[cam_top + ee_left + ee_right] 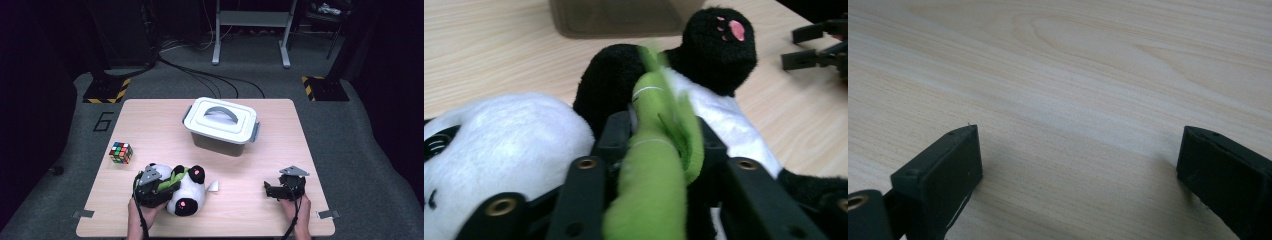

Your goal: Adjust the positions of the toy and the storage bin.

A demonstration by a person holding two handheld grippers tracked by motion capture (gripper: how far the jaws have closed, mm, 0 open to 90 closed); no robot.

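Observation:
A black and white plush panda point(187, 195) lies near the table's front left, its white head point(514, 135) at the left of the left gripper view. It carries a green plush stalk point(659, 150) across its body. My left gripper point(169, 184) is shut on that stalk, and the black jaws press on it from both sides point(659, 131). My right gripper point(269, 190) rests near the front right of the table, pointing left. Its jaws stand wide apart over bare wood point(1078, 150), so it is open with nothing between them.
A grey lidded storage box point(220, 122) with a handle stands at the table's point(150, 120) middle back, and its wall point(619, 17) lies just beyond the panda. A colour cube point(121, 152) sits at the left edge. The right gripper's jaws point(819, 47) appear far off.

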